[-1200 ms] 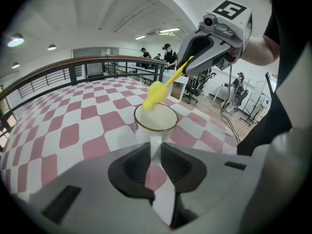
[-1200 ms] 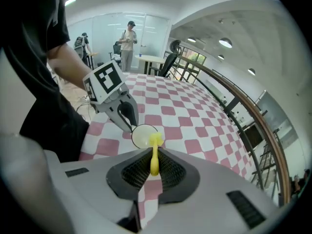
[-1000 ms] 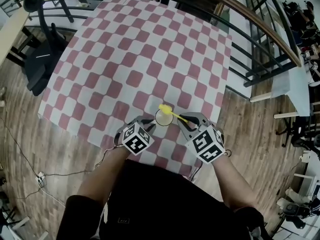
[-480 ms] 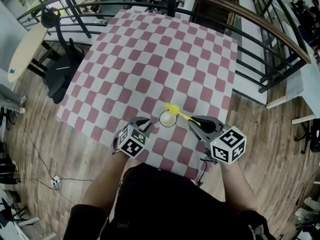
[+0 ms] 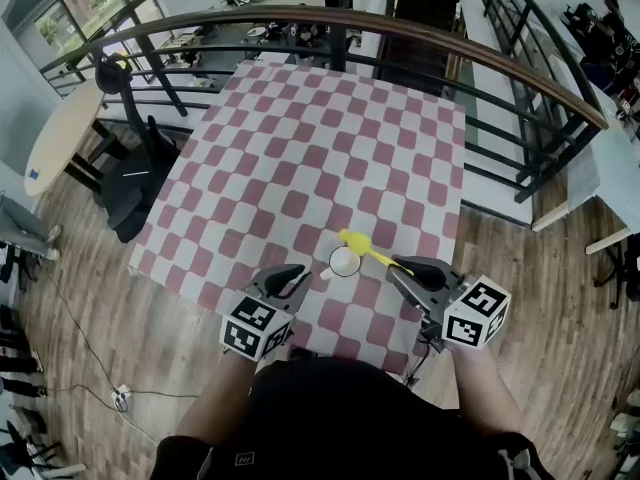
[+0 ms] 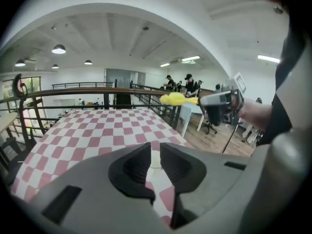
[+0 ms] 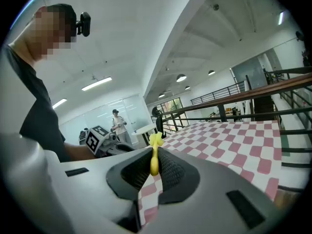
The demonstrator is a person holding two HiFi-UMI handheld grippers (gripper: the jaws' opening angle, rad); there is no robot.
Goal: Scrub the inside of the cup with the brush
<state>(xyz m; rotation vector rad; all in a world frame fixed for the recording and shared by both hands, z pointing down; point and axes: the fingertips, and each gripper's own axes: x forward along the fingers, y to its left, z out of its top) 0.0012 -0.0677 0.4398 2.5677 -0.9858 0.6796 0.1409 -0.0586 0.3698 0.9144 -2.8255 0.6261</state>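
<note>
Cup in left grip, brush in right

Showed a black chair (image 5: 125, 183) at far left, beside the red-and-white checked tablecloth (image 5: 300, 148). Had the left gripper (image 5: 298, 275) over the cloth's near edge, pointing toward the table's middle. Gripped the cup (image 5: 345, 261) by its near side: jaws drawn to a narrow gap, a pale strip of cup between the pads, just closed a touch further. Presented the cup's round mouth upward over the near part of the cloth; could not tell from any view whether its base touched the cloth. Carried the yellow brush (image 5: 353, 240) just right of that, head over the cup's far rim, handle slanting back toward the right gripper (image 5: 403, 269). Clamped the handle's end between the right jaws, nearly together, with the head pointing forward beyond the tips. Showed a curved, wood-topped railing (image 5: 520, 78) past the table's far and right sides.
</note>
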